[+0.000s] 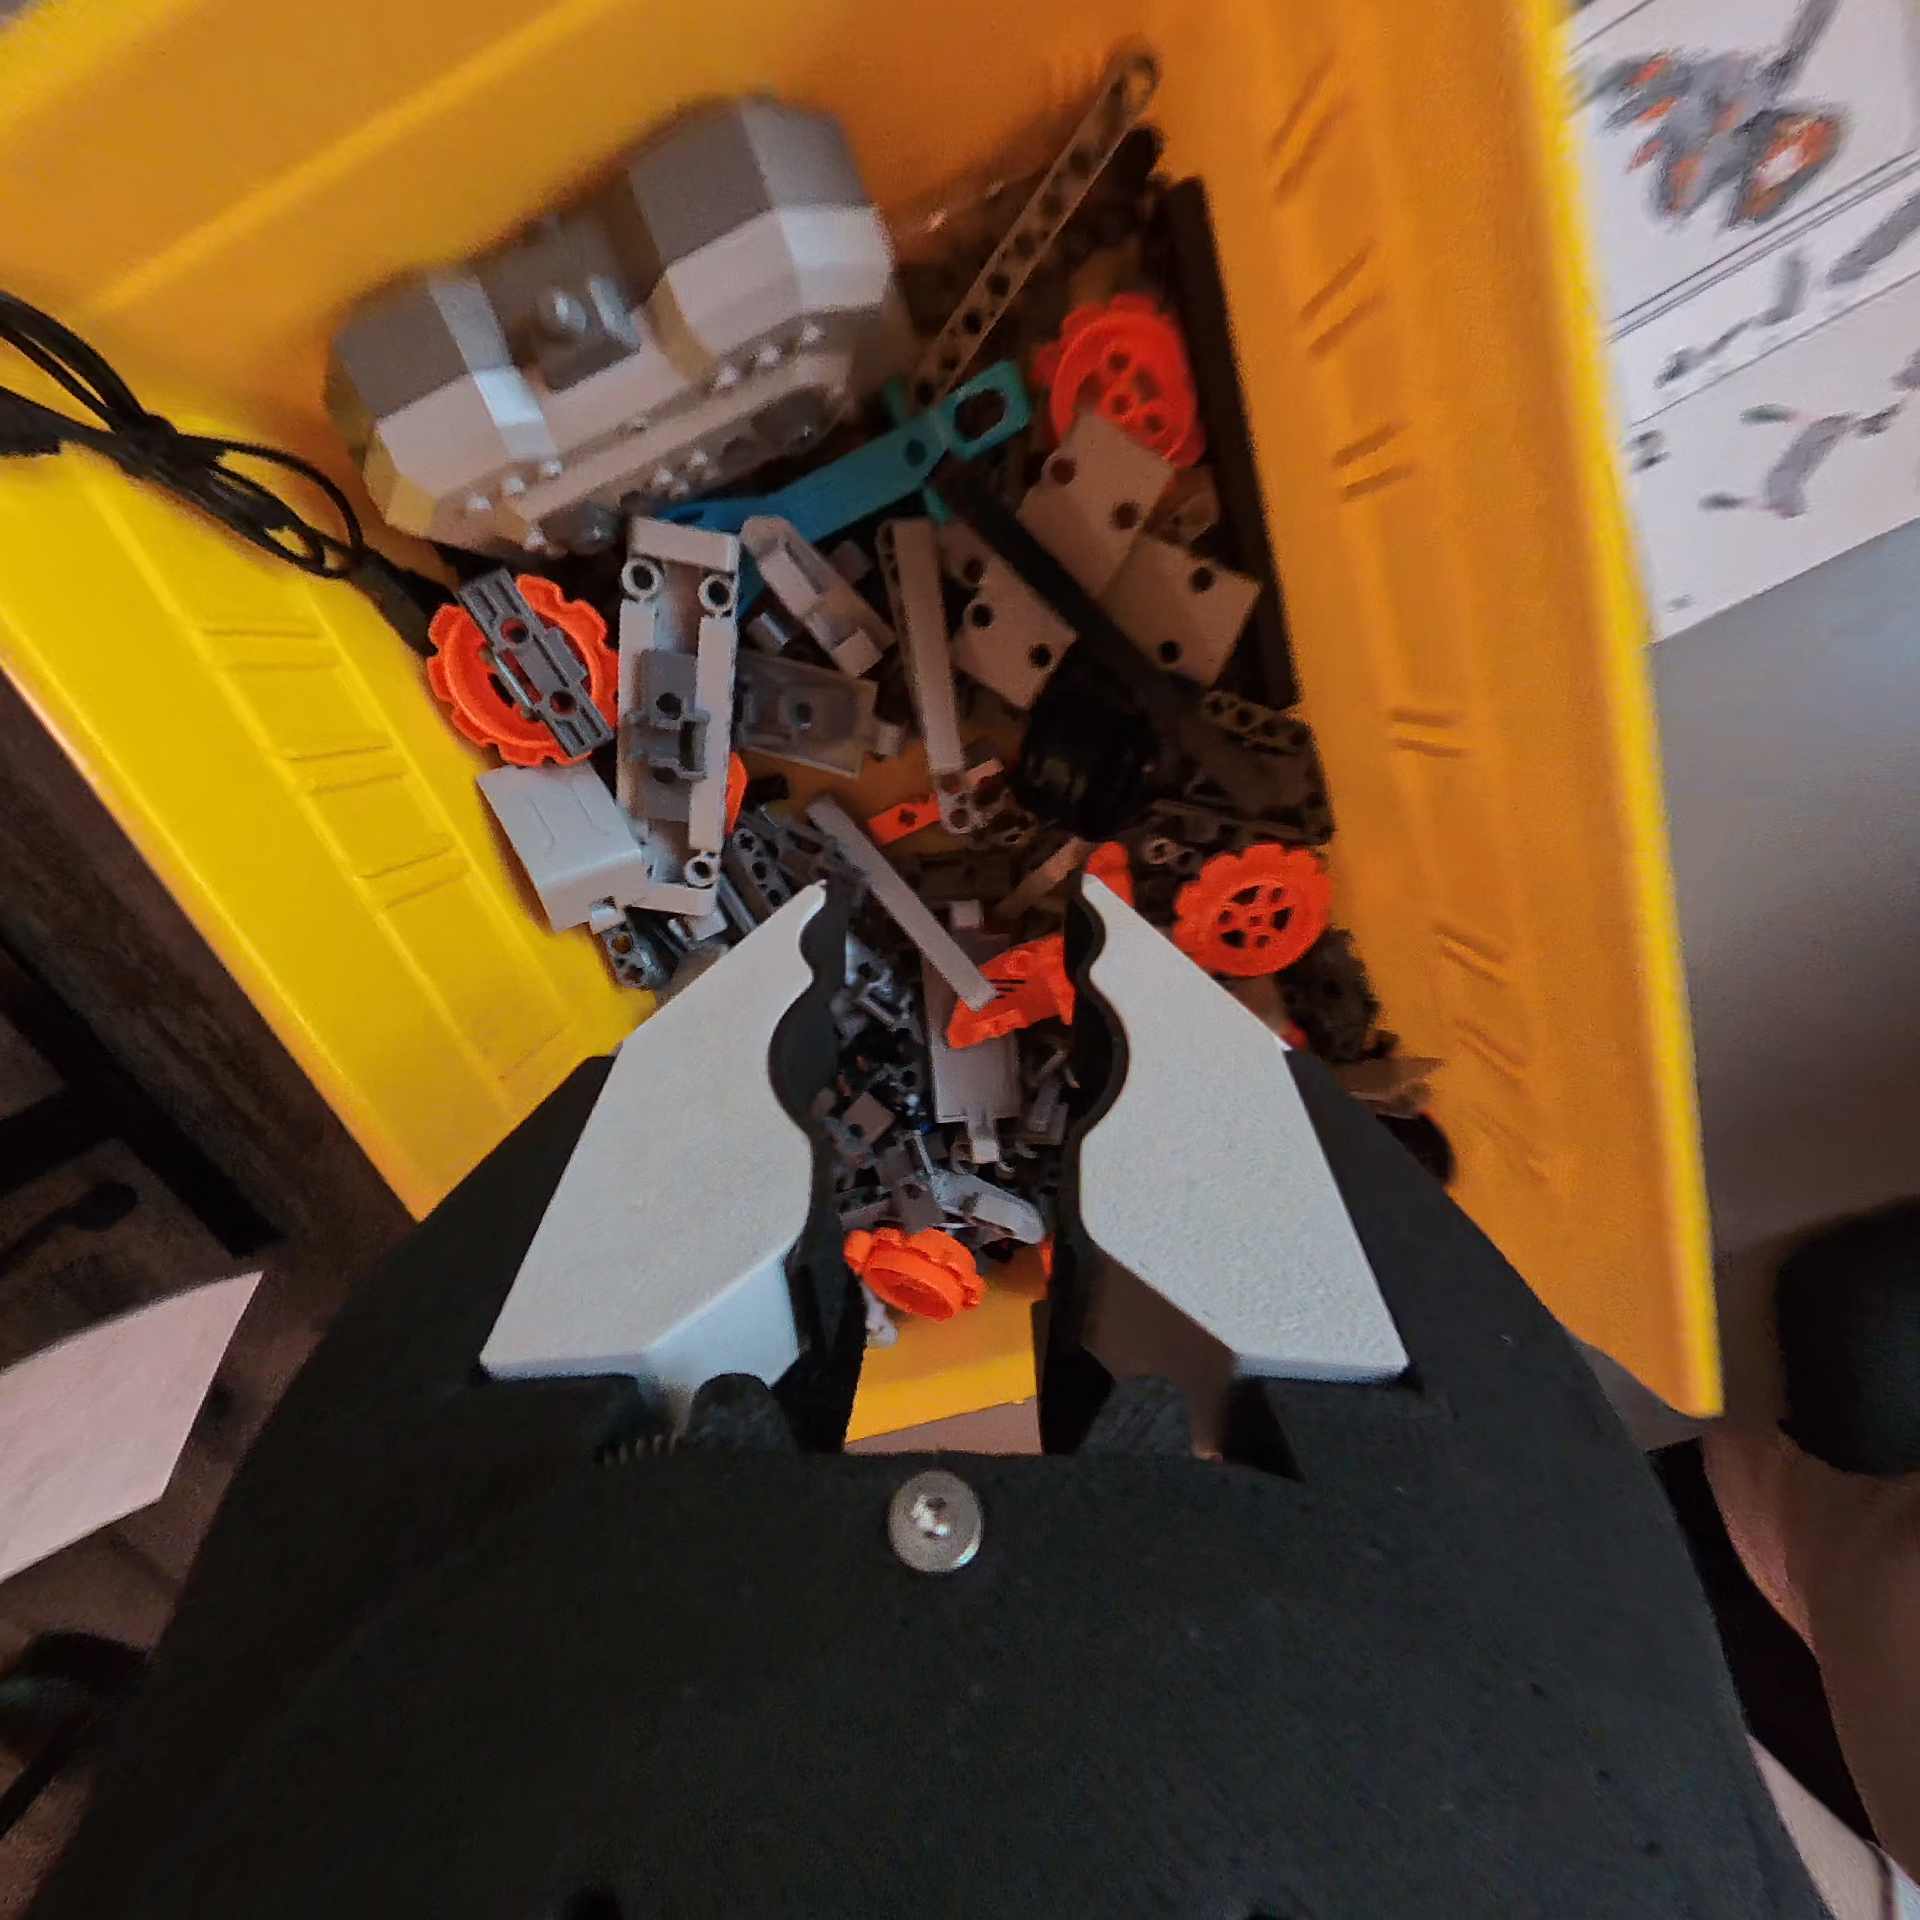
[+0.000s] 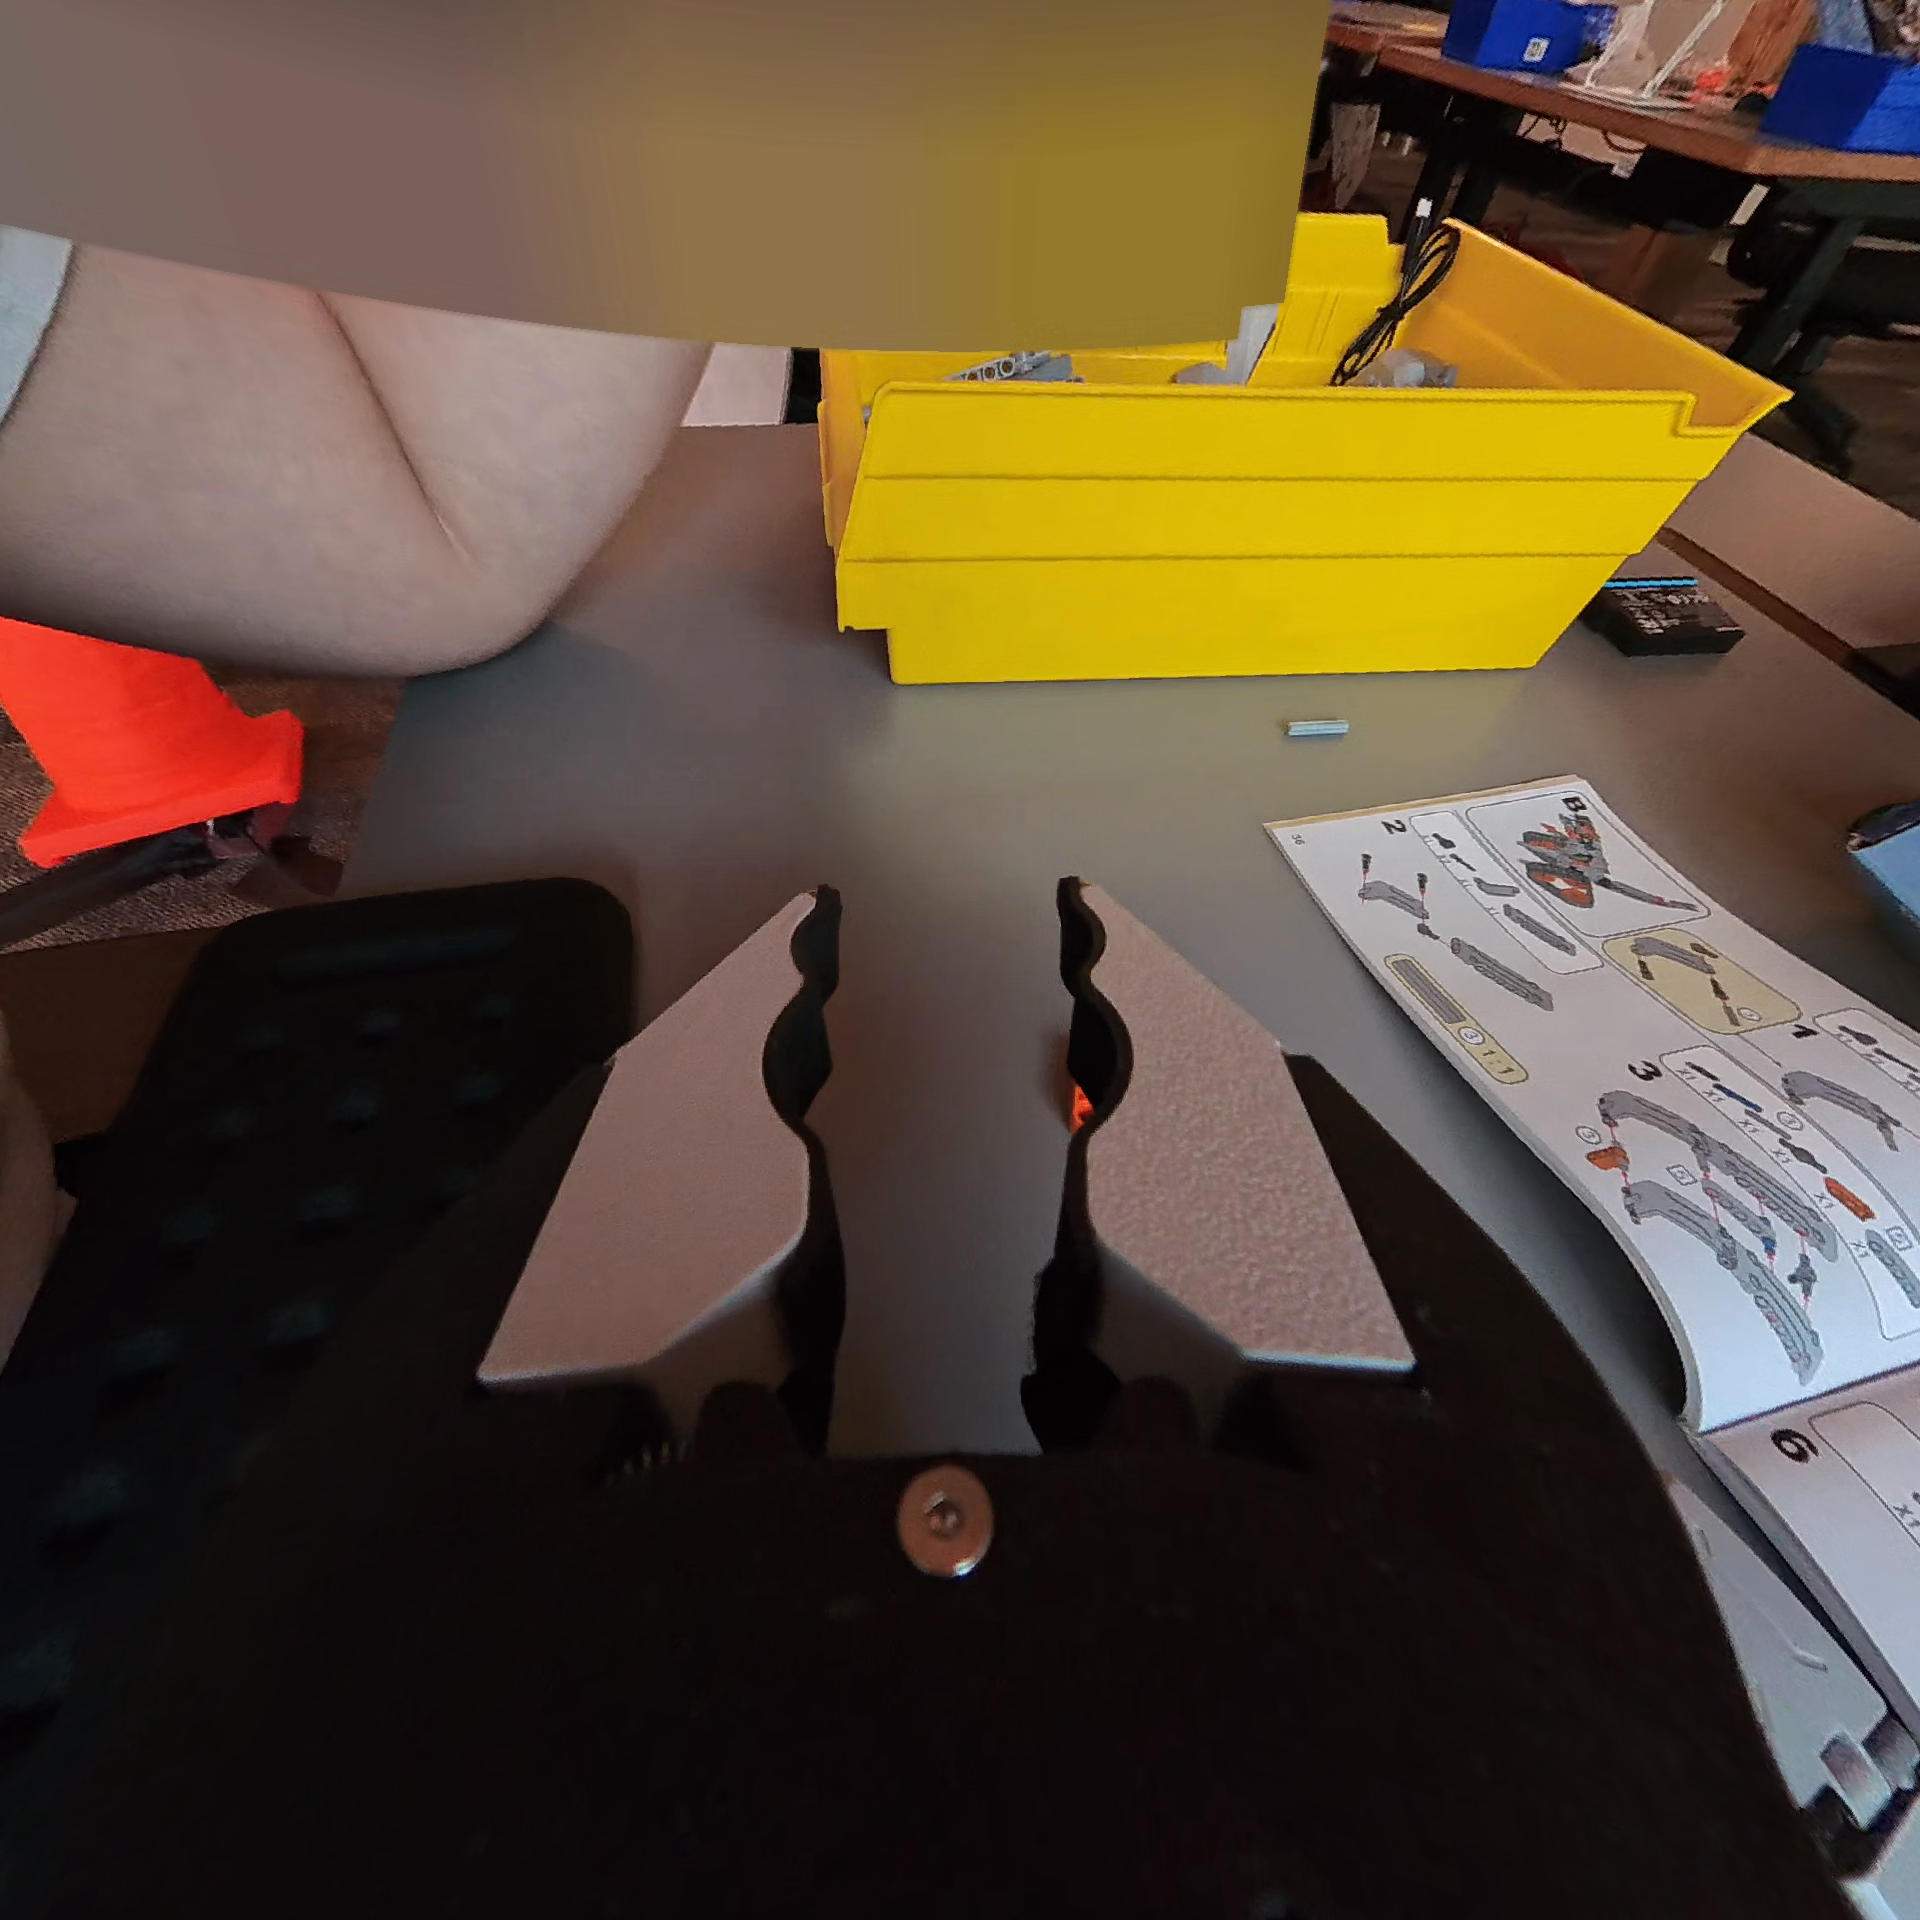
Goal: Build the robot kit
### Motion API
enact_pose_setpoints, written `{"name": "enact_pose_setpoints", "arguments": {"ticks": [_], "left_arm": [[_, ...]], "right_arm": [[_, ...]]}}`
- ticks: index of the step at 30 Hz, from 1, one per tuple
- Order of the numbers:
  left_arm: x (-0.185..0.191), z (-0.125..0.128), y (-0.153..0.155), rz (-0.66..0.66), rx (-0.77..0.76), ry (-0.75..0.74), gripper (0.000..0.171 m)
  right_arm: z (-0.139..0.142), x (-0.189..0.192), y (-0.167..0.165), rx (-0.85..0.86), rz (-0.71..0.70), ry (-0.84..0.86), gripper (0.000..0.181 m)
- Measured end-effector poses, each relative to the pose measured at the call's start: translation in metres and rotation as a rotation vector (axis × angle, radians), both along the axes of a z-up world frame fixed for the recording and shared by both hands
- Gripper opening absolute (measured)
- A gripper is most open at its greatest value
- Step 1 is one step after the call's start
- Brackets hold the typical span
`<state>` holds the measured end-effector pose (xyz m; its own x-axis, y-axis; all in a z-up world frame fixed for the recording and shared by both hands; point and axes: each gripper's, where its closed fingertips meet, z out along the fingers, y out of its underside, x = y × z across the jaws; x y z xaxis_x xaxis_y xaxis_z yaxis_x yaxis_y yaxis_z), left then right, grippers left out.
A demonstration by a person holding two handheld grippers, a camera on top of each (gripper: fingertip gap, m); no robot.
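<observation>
The left gripper (image 1: 948,899) is hovering over the yellow bin (image 1: 1455,644), its fingers (image 1: 717,1101) spread apart and pinching nothing. The bin walls are closing in on both sides of the fingers, and the near wall is passing below their bases. Loose parts (image 1: 966,675) are filling the bin floor: grey beams, dark perforated strips, a teal strip (image 1: 831,473) and orange gears (image 1: 1252,914). A large grey-and-white block (image 1: 623,322) is lying at the far end, with a black cable (image 1: 177,447) draping over the wall beside it. The parts directly between the fingertips are small grey and orange pieces; contact cannot be told.

The right gripper (image 2: 943,894) is held above bare grey tabletop (image 2: 935,790), its fingers (image 2: 686,1143) also spread and empty. Open surface is lying ahead up to the bin (image 2: 1226,540), which is standing well apart. A small grey pin (image 2: 1316,728) is resting on the tabletop just in front of the bin. An open booklet (image 2: 1621,1060) is lying to the right of the fingers, its edge curling upward. A person's arm (image 2: 312,468) is resting at the left, near an orange object (image 2: 135,738). A black device (image 2: 1662,618) is sitting beside the bin's right end.
</observation>
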<state>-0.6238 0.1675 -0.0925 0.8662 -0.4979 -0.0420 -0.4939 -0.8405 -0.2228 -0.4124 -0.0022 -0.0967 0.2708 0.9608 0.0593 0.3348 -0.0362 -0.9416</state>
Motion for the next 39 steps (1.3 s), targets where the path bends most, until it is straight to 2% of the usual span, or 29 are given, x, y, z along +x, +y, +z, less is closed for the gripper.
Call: {"name": "enact_pose_setpoints", "arguments": {"ticks": [3, 6, 8, 13, 14, 17, 20, 22, 28, 32, 36, 39], "left_arm": [[-0.026, -0.016, 0.008, 0.047, -0.03, 0.081, 0.037], [-0.053, -0.015, 0.02, 0.151, 0.021, 0.119, 0.03], [-0.06, -0.014, 0.017, 0.199, 0.011, 0.085, 0.027], [-0.078, -0.015, -0.001, 0.265, -0.044, 0.119, 0.001], [-0.078, -0.015, -0.003, 0.275, -0.052, 0.11, 0.0], [-0.075, -0.018, -0.01, 0.304, -0.098, 0.076, 0.004], [-0.075, -0.023, -0.026, 0.356, -0.173, 0.073, 0.028], [-0.074, -0.025, -0.035, 0.384, -0.214, 0.07, 0.038], [-0.074, -0.019, -0.036, 0.407, -0.197, 0.061, 0.031], [-0.072, -0.016, -0.036, 0.396, -0.19, 0.039, 0.017], [-0.054, -0.009, -0.028, 0.329, -0.146, -0.033, 0.001], [-0.046, -0.01, -0.026, 0.288, -0.151, -0.039, 0.0]], "right_arm": [[0.0, -0.002, -0.002, 0.003, 0.015, 0.003, 0.041], [0.001, -0.004, -0.005, 0.011, 0.033, 0.014, 0.041], [0.001, -0.004, -0.006, 0.015, 0.037, 0.01, 0.04], [0.003, -0.002, -0.006, 0.004, 0.039, 0.023, 0.04], [0.003, -0.002, -0.005, -0.001, 0.039, 0.028, 0.039], [0.004, -0.001, -0.005, -0.011, 0.037, 0.032, 0.039], [0.004, -0.001, -0.004, -0.012, 0.036, 0.03, 0.038], [0.004, 0.0, -0.004, -0.011, 0.037, 0.029, 0.038], [0.001, -0.001, -0.007, -0.011, 0.05, 0.015, 0.036], [0.001, -0.002, -0.007, -0.009, 0.054, 0.014, 0.035], [0.0, -0.002, -0.007, -0.018, 0.057, 0.011, 0.035], [-0.001, -0.002, -0.007, -0.024, 0.059, 0.007, 0.035]]}}
